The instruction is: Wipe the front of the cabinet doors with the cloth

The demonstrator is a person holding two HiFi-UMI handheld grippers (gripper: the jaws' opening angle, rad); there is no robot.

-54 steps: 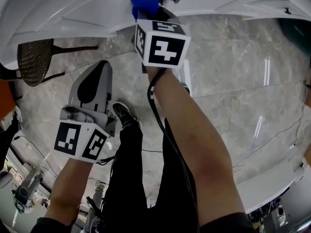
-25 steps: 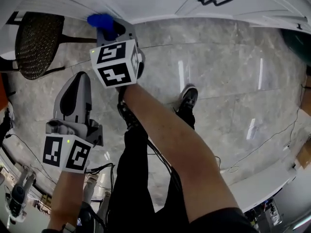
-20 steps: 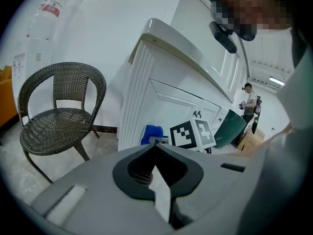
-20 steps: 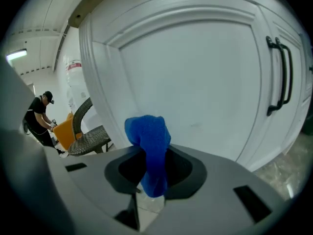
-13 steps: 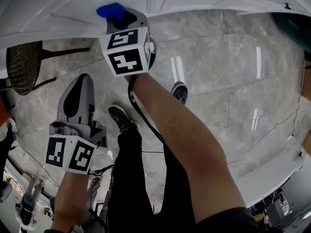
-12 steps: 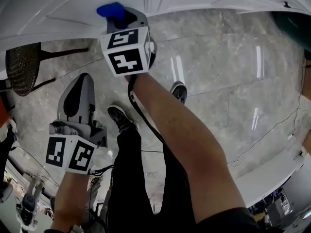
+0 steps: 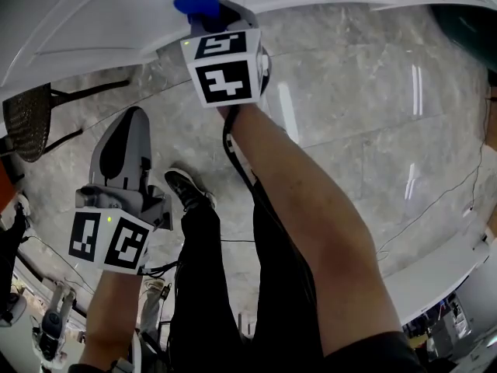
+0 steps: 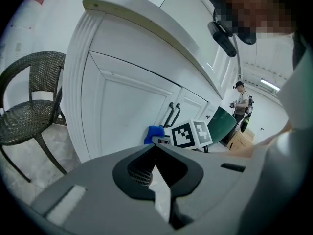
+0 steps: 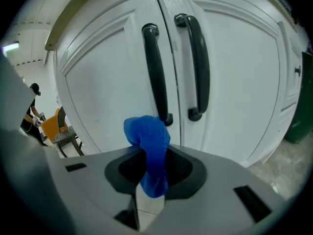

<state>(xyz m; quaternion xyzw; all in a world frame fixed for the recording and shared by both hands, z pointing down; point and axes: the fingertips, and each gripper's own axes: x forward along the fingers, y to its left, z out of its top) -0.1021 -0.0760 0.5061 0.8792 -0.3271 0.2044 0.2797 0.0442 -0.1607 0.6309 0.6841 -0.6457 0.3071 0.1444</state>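
Cloth (image 9: 146,131) (blue, bunched) is sitting clamped between the jaws of the right gripper (image 9: 152,155), poking out towards the white cabinet doors (image 9: 98,87) just beside the lower end of a dark handle (image 9: 155,72); left gripper (image 8: 155,153) is hovering lower over the floor (image 7: 373,115), jaws together, gripping nothing.

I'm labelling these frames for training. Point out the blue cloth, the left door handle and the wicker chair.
blue cloth (image 9: 146,133): right gripper view, on its bunched top.
left door handle (image 9: 156,75): right gripper view, middle of the dark bar.
wicker chair (image 8: 25,120): left gripper view, on the woven seat.
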